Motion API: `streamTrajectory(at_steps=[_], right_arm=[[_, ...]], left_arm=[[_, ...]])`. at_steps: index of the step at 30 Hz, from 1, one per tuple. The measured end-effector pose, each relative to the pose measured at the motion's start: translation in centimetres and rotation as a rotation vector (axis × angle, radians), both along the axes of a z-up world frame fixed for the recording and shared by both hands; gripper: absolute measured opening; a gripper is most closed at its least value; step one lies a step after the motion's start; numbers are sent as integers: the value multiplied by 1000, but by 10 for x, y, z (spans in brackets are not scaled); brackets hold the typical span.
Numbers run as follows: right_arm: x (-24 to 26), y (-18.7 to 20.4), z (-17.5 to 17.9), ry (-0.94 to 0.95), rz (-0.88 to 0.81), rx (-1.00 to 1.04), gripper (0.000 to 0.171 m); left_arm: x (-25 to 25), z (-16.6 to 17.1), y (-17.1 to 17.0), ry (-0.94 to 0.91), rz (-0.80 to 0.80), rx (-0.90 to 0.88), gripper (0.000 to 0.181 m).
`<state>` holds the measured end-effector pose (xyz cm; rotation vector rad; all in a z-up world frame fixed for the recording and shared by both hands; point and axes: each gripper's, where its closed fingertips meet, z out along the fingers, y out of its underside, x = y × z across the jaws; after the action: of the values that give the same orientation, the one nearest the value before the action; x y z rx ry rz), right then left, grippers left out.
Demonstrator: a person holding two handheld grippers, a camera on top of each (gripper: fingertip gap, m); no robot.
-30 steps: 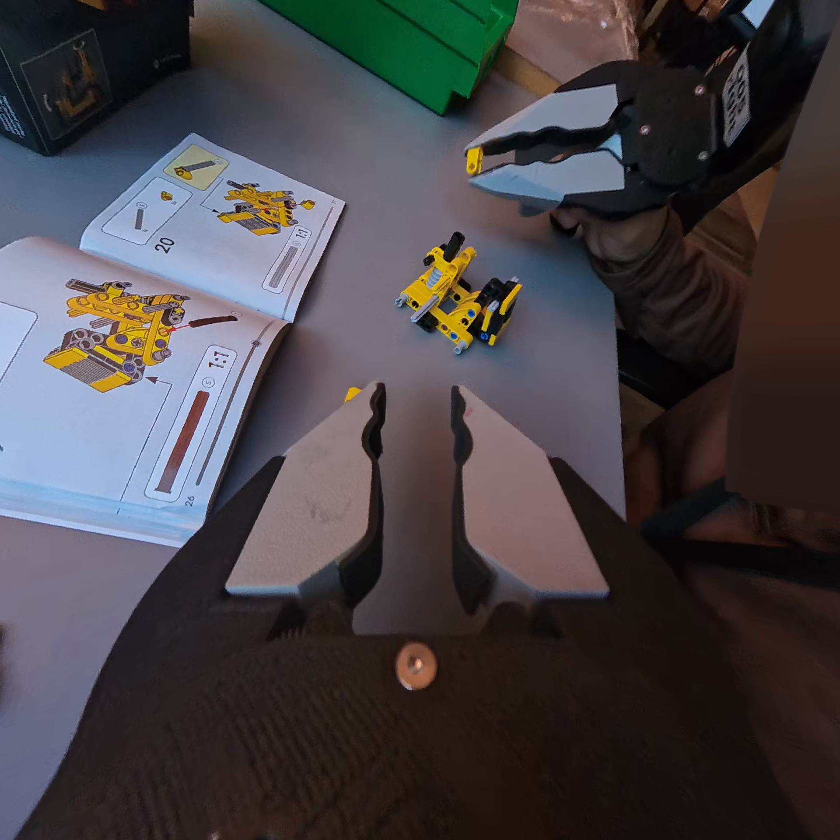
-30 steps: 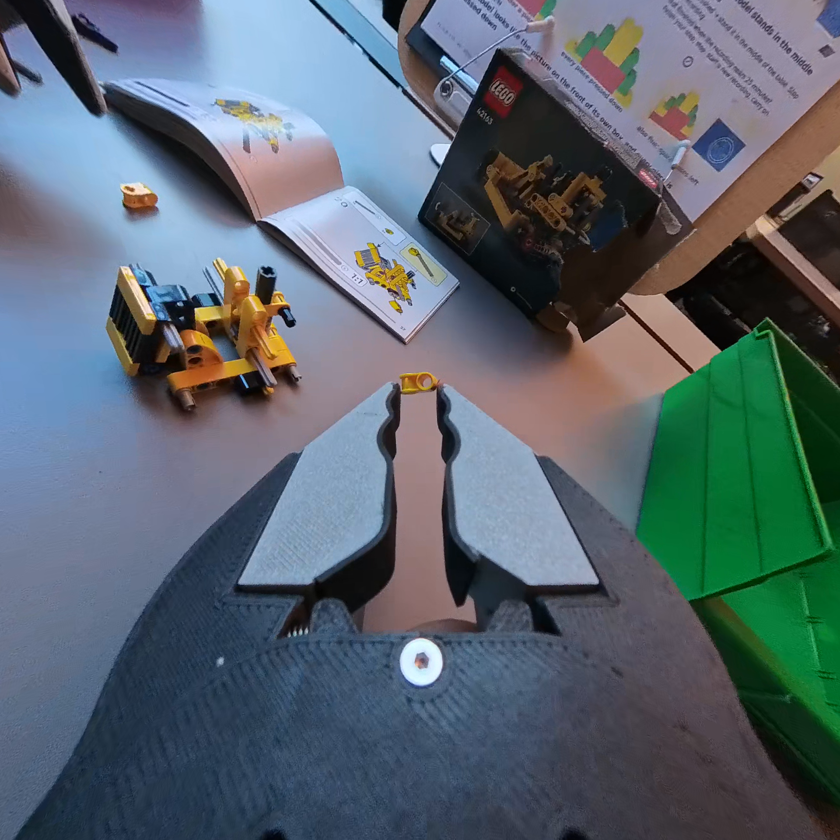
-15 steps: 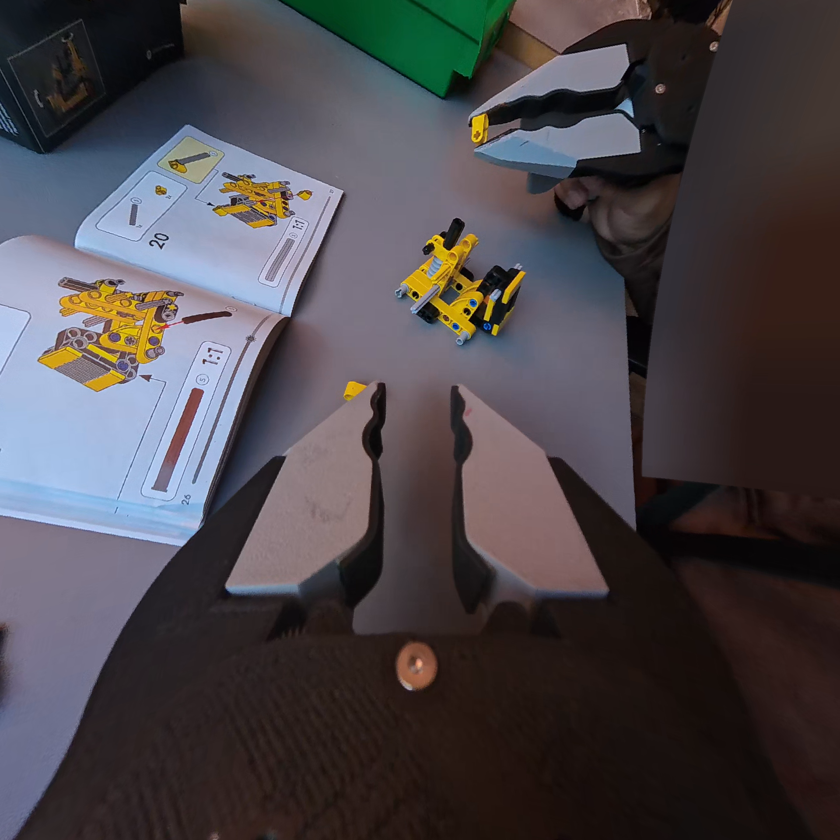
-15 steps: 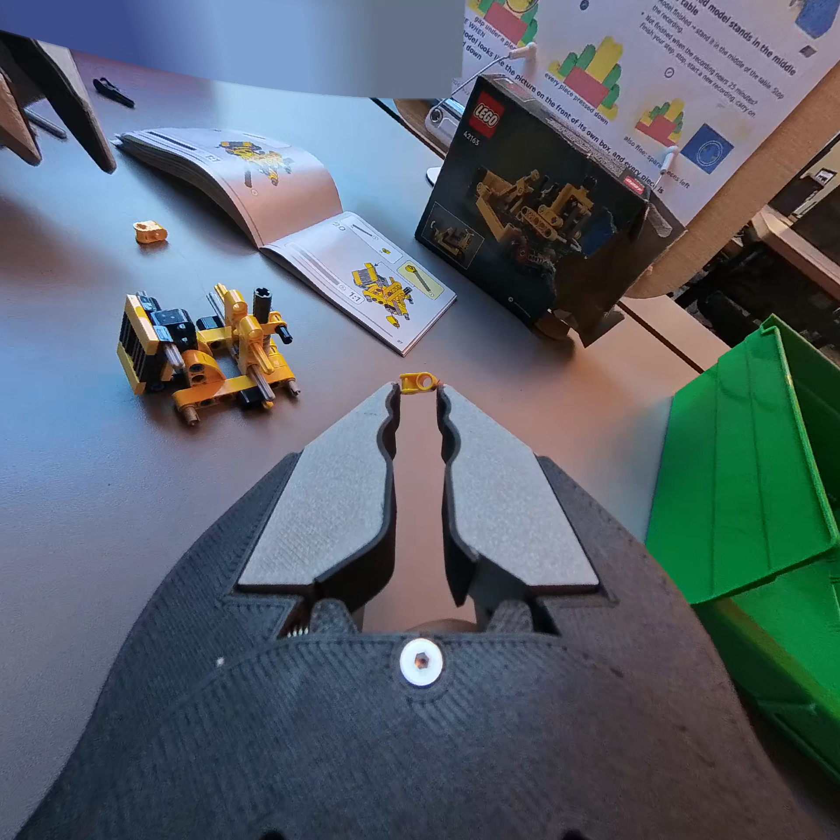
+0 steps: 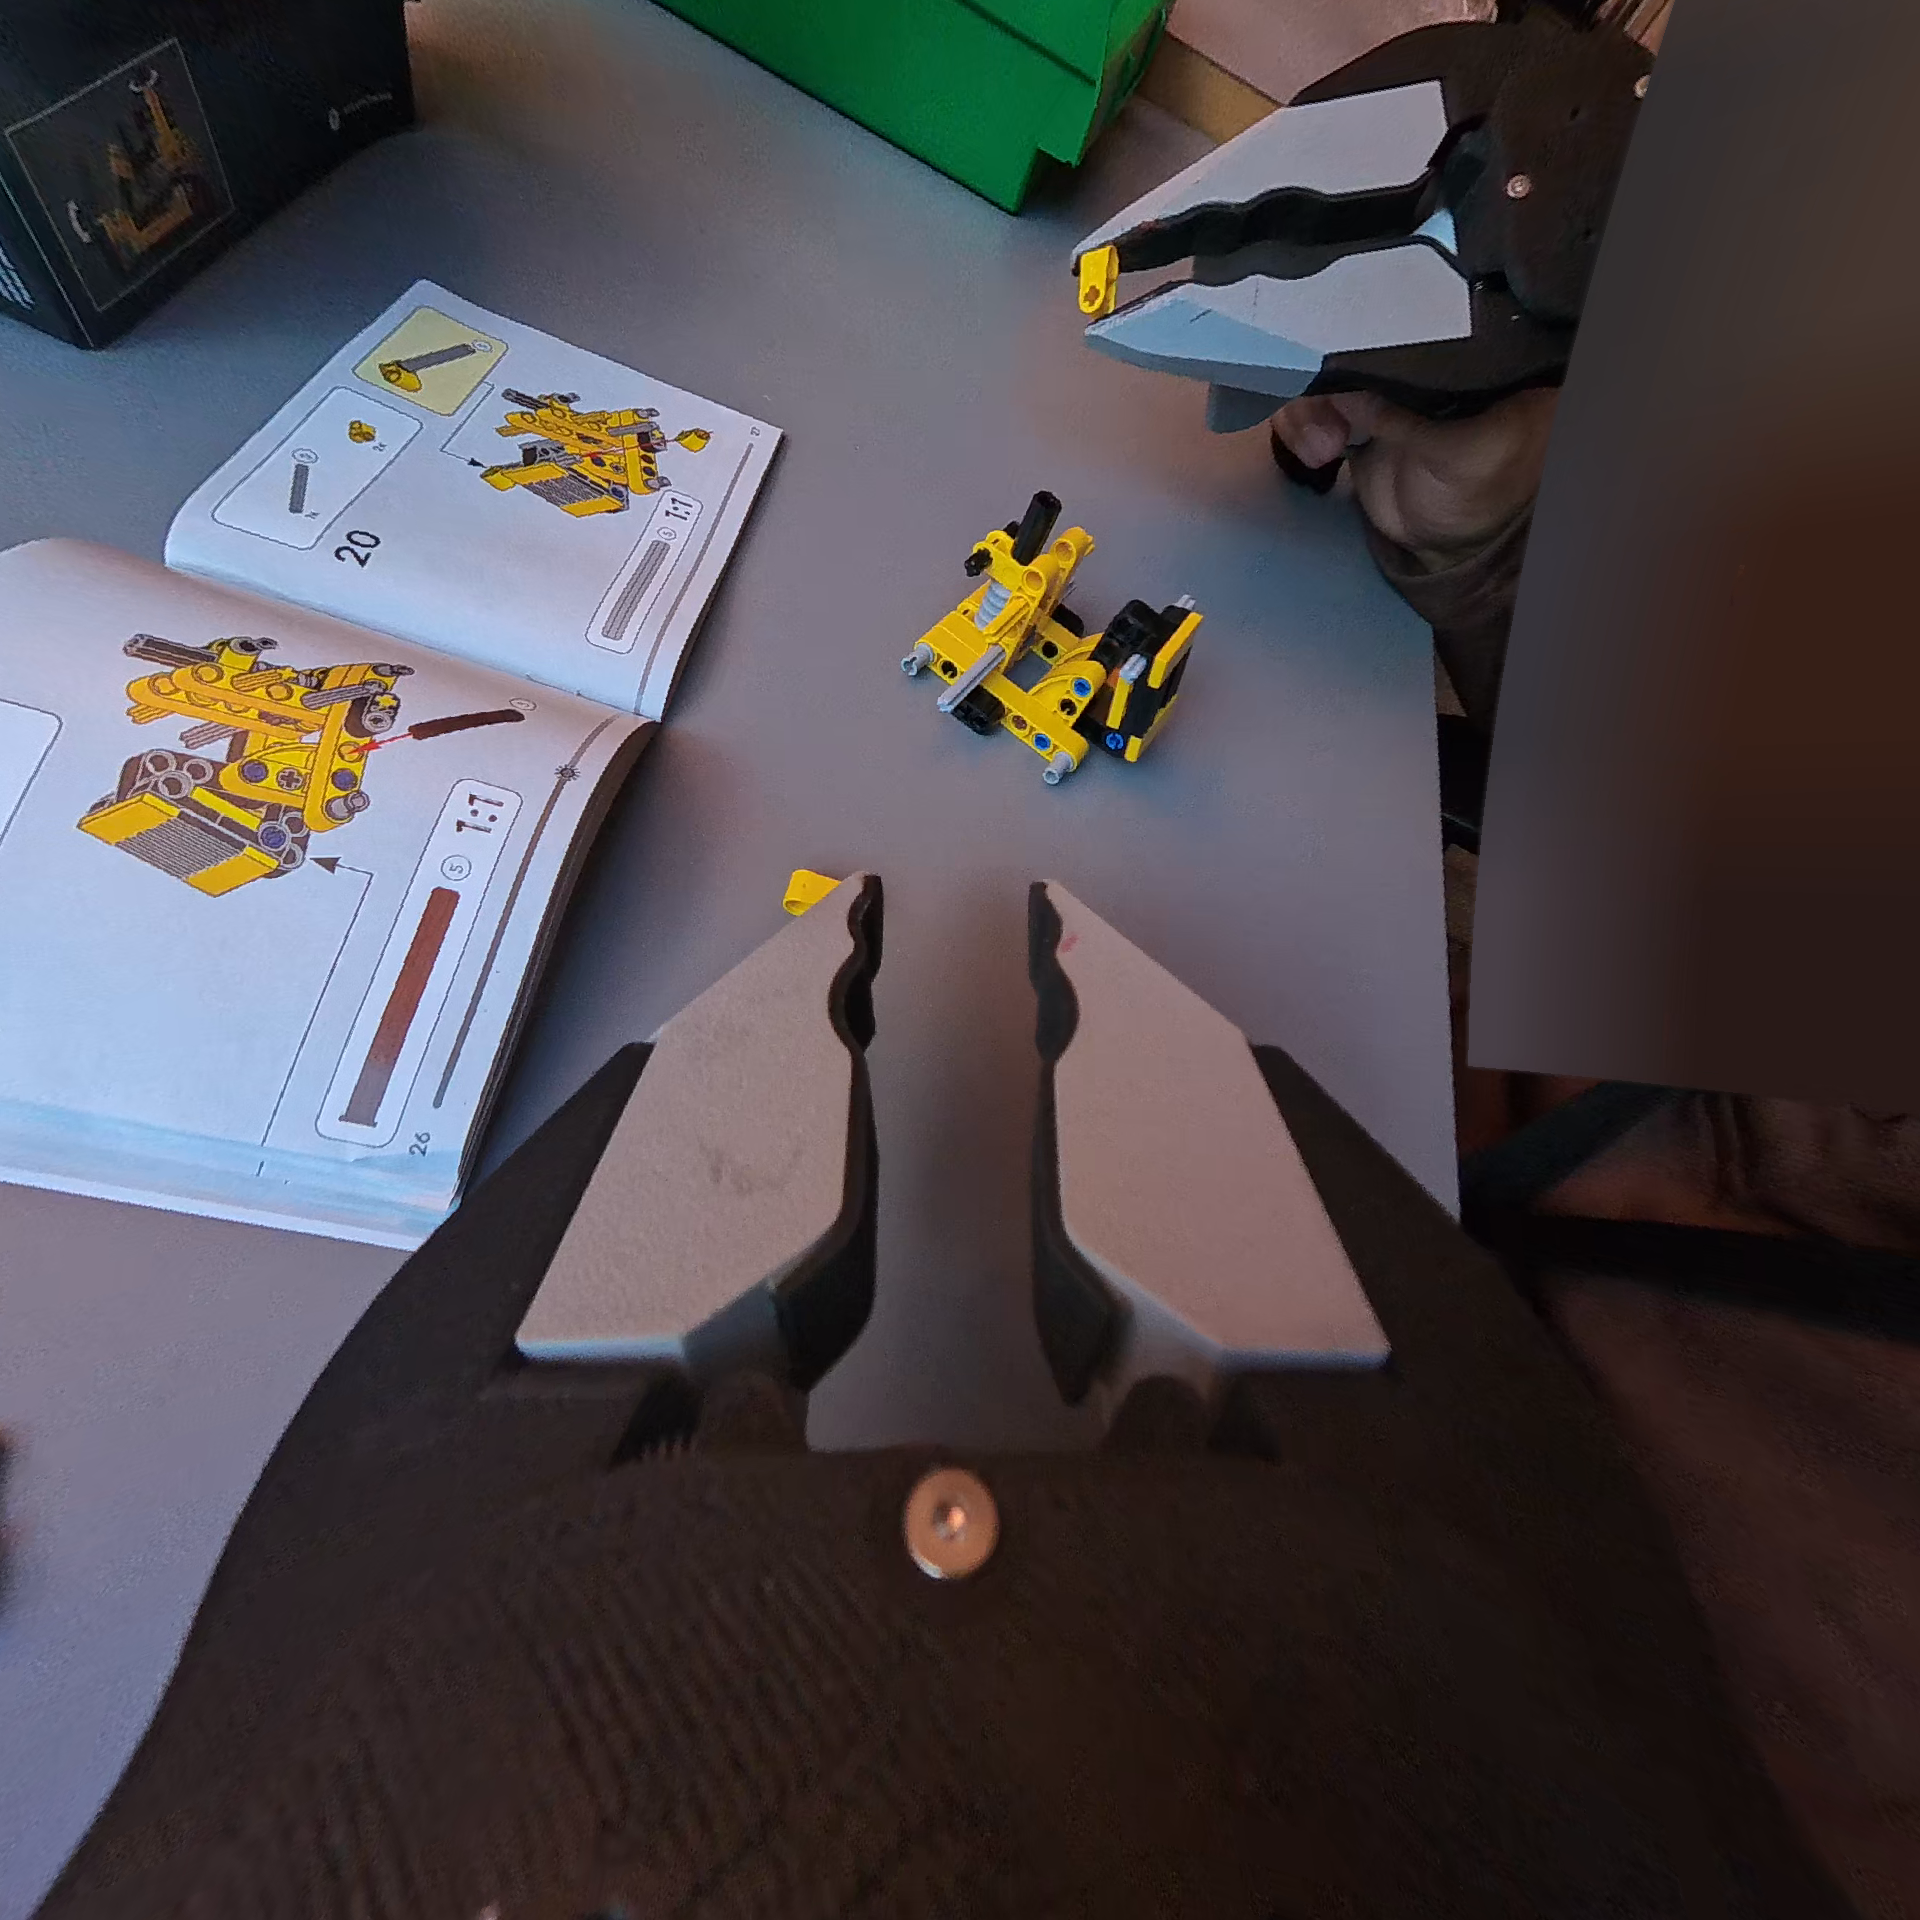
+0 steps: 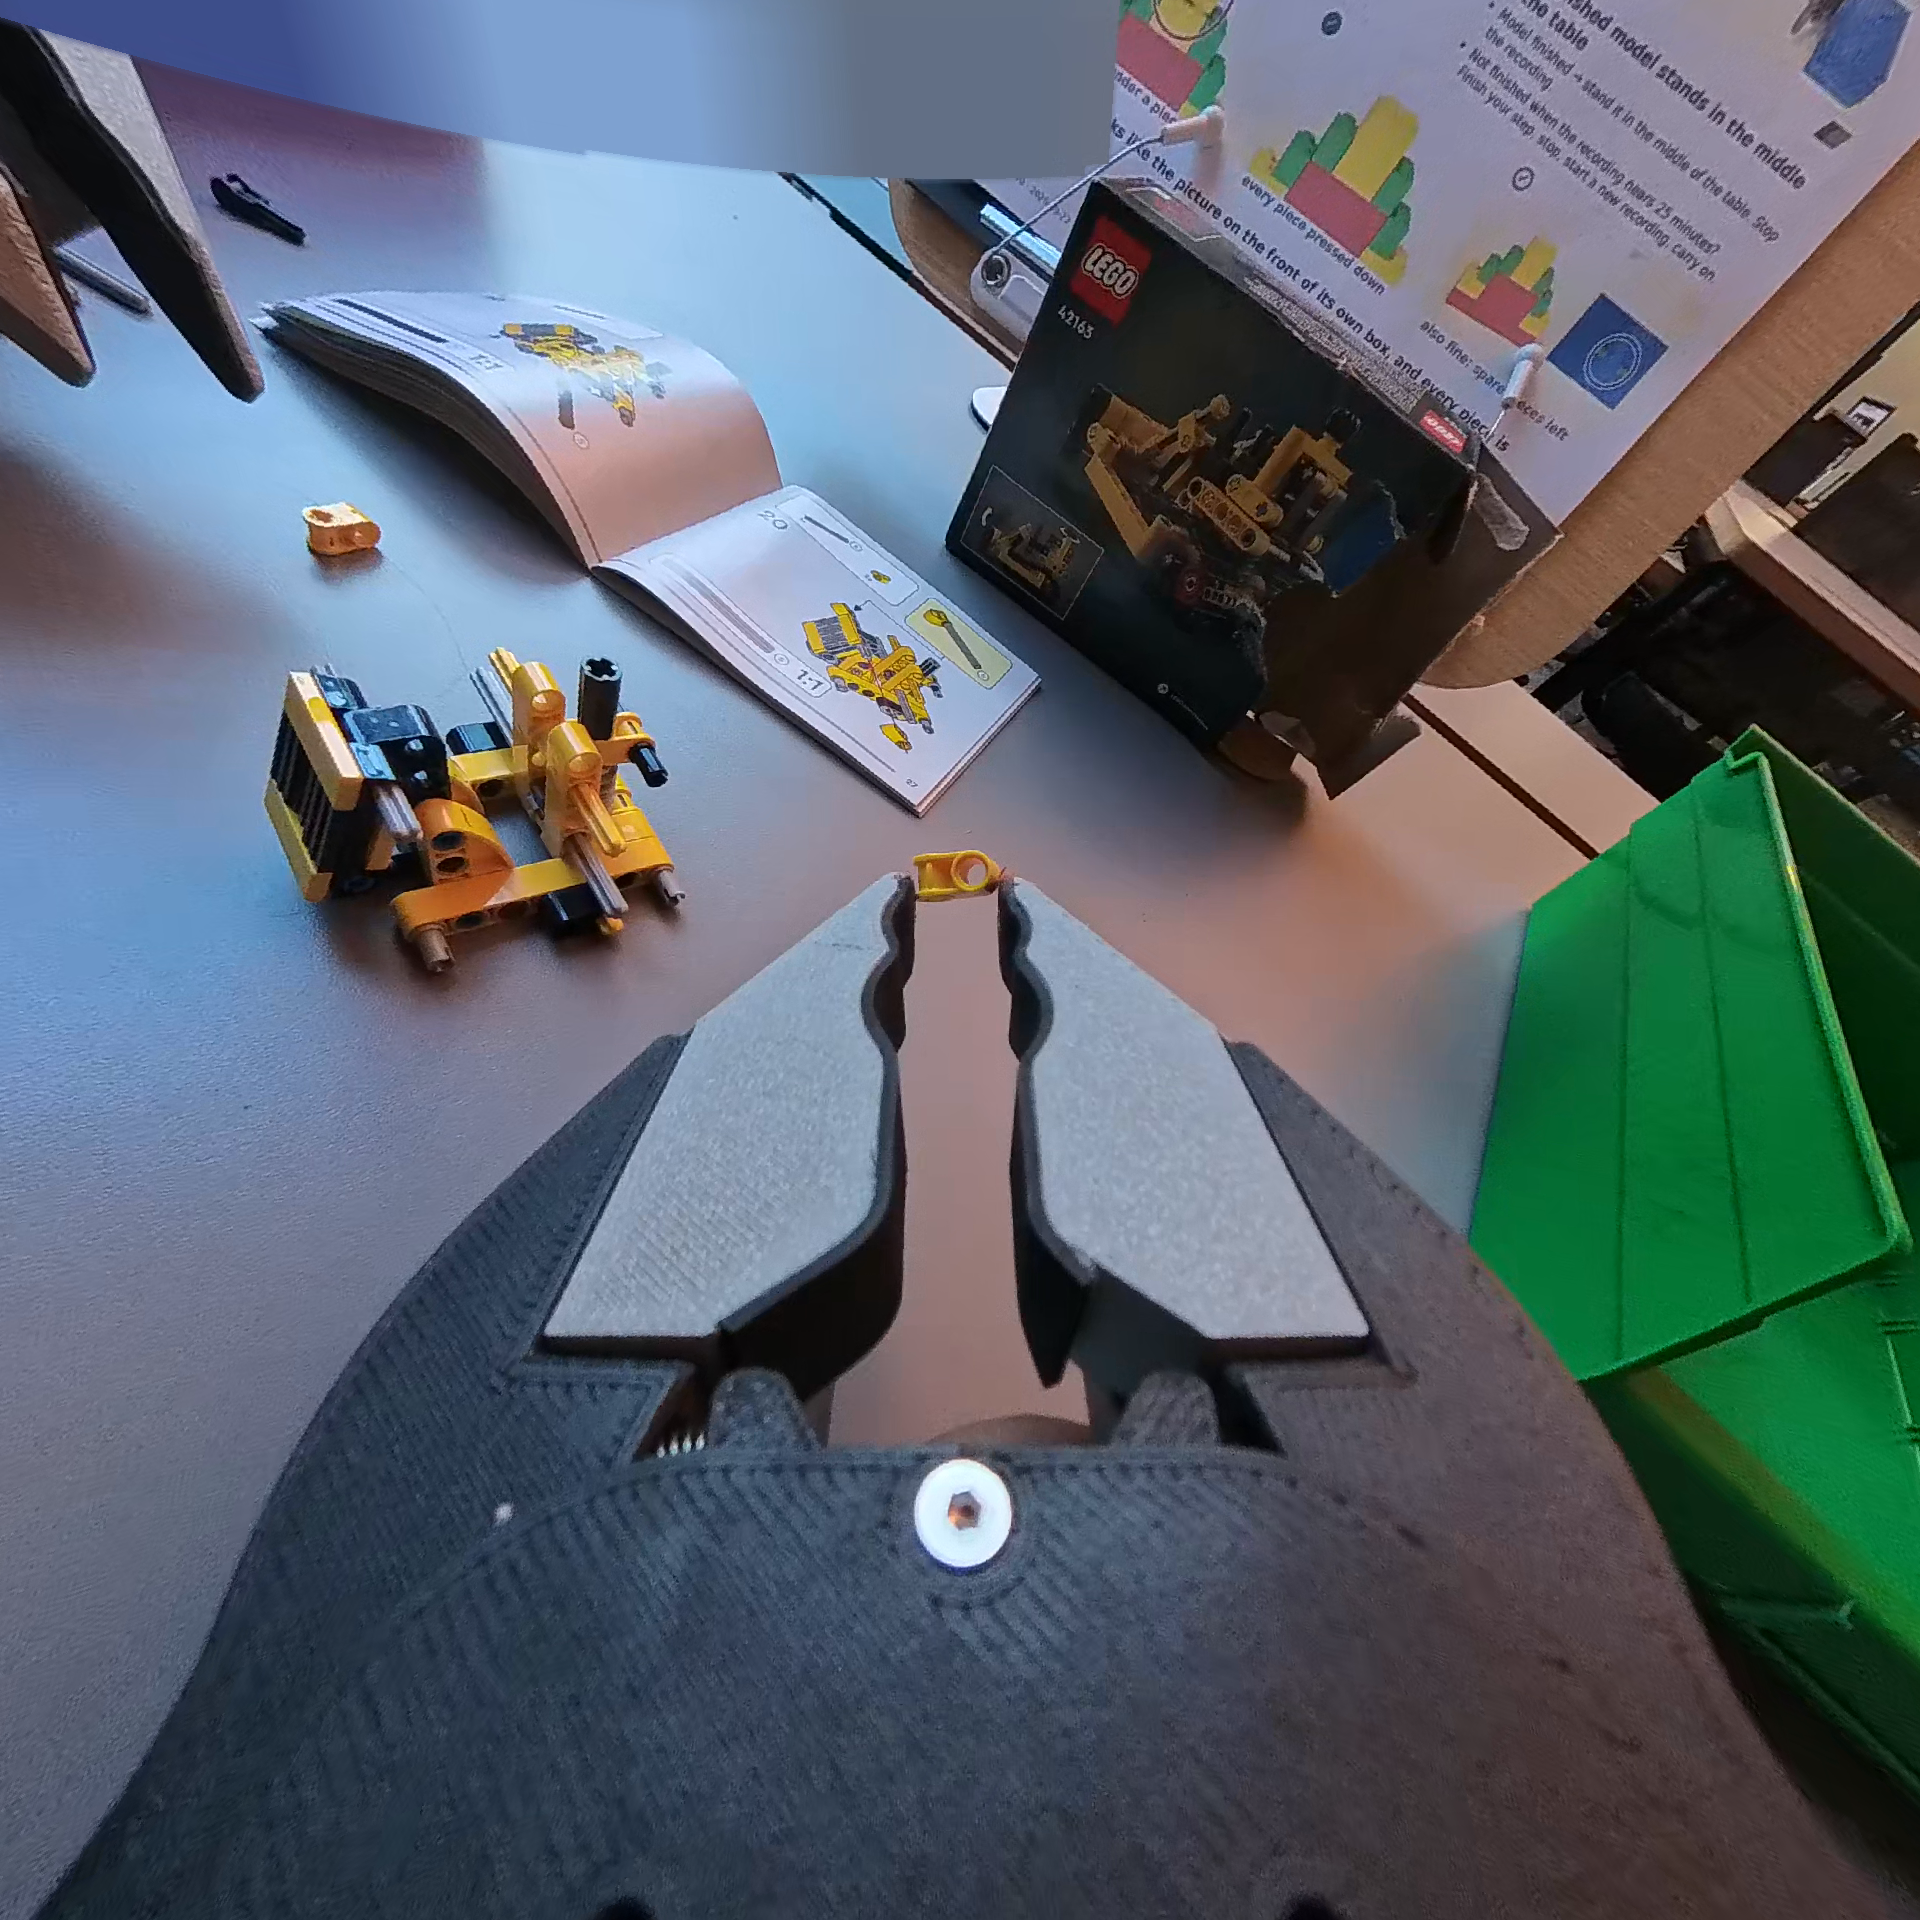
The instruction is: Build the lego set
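While the right gripper (image 6: pixel 957 891) pinches a yellow connector (image 6: pixel 954 875) aloft, the left gripper (image 5: pixel 954 902) hovers gaping (holding nothing).

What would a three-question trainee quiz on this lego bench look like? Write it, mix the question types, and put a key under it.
1. True or false: the right gripper is pinching a small yellow connector at its fingertips.
2. Multiple choice: the loose yellow piece on the table lies (A) inside the green bin, (B) on the table between the half-built model and the open instruction booklet, (C) on top of the set box.
3. Fill in: the left gripper holds ____.

Key: 1 true; 2 B; 3 nothing, its jaws stand apart and empty.
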<state>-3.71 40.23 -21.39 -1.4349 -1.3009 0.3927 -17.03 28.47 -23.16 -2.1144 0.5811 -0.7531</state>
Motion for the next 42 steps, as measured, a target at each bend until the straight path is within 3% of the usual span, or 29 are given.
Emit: streamTrajectory(at_steps=[32, 42], right_arm=[[-2, -3, -1, -15, 13, 26, 12], [-9, -55, 34, 198, 324, 4, 12]], left_arm=[[-4, -10, 7, 77, 39, 8, 24], [11, -11, 8, 126, 11, 39, 23]])
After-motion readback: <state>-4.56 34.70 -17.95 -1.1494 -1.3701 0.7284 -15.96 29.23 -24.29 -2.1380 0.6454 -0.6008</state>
